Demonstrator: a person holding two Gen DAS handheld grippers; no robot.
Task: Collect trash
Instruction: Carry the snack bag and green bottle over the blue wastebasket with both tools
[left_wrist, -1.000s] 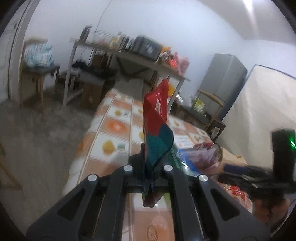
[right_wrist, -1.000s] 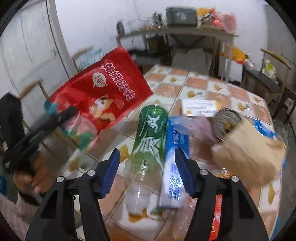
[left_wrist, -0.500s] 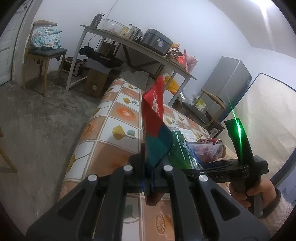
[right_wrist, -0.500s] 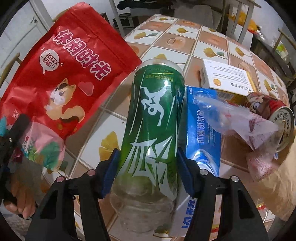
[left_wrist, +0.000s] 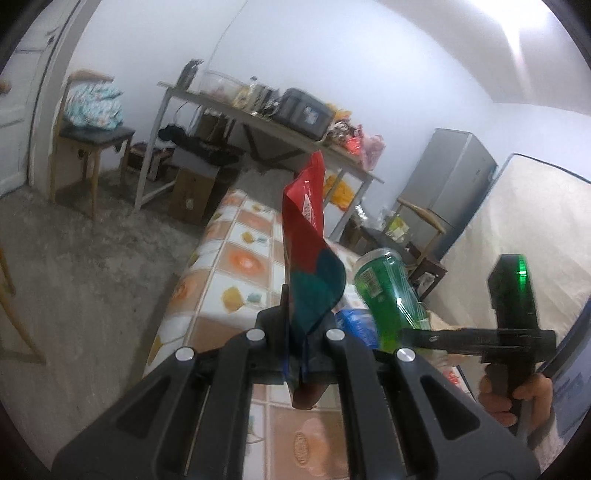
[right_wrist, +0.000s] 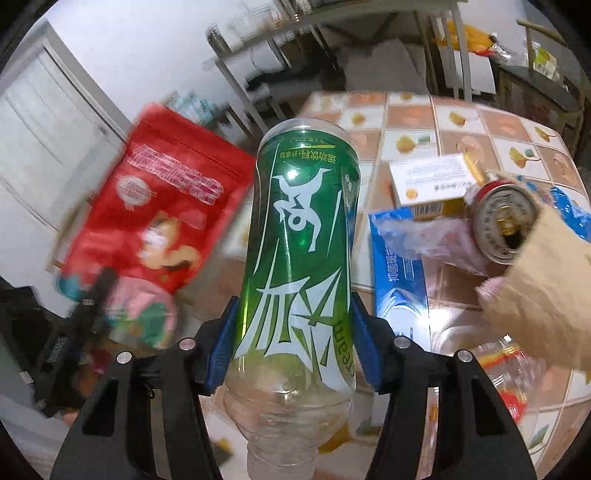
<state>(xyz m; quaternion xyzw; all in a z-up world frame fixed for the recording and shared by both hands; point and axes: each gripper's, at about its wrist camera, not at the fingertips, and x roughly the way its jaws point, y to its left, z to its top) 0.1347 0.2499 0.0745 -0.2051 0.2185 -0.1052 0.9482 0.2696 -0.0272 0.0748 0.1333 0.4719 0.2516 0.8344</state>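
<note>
Lifted off the desk (right_wrist: 461, 122) since a second ago, one green bottle (right_wrist: 299, 258) sits clamped in the right claw (right_wrist: 295, 343), neck cut off below. Left claw (left_wrist: 304, 339) pinches one red pouch (left_wrist: 304, 236), blurred in the right view. Only that view shows one can (right_wrist: 506, 221) and two boxes.

Right gripper (right_wrist: 293, 332) clamped on green-labelled plastic bottle (right_wrist: 301, 243), lifted over tiled table (right_wrist: 417, 118); red snack pouch (right_wrist: 166, 210) at left; blue box (right_wrist: 399, 280), can (right_wrist: 504, 227), white-and-yellow carton (right_wrist: 430, 179) at right
</note>
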